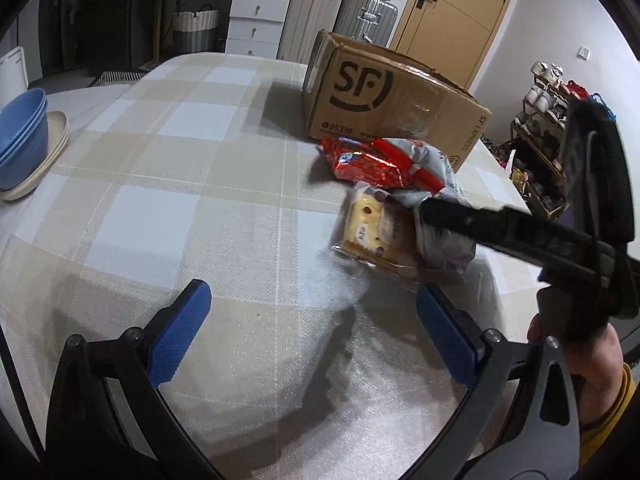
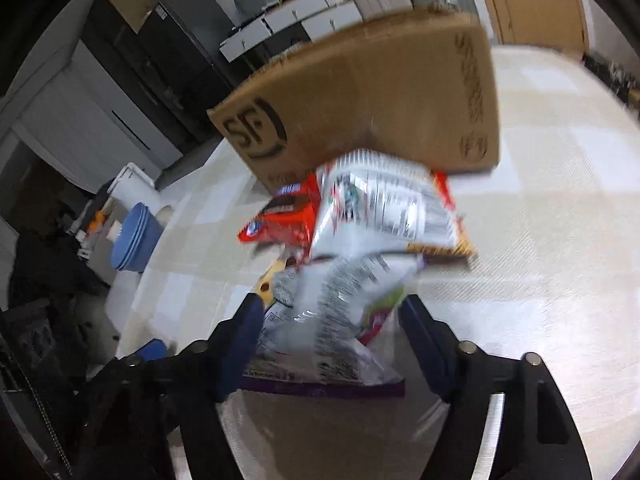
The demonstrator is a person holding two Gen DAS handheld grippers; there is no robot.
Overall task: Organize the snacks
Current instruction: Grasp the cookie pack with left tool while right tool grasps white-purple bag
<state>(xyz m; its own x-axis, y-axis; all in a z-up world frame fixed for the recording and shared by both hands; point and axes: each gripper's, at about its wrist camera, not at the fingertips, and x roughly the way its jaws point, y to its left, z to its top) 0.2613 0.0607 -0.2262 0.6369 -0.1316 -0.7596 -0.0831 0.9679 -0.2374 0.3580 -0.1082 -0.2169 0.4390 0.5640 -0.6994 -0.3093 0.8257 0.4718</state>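
Observation:
A heap of snack packets lies in front of a brown SF cardboard box on the checked tablecloth. It holds a red packet, a clear cheese-biscuit pack and a silver and purple bag. My left gripper is open and empty, low over the cloth, left of the heap. My right gripper has its jaws on either side of the silver and purple bag; the view is blurred. It shows as a black arm in the left wrist view. The red packet and a white and red packet lie beyond, by the box.
Stacked blue bowls on beige plates sit at the table's left edge. White drawers, suitcases and a wooden door stand behind the table. A shoe rack is at the right.

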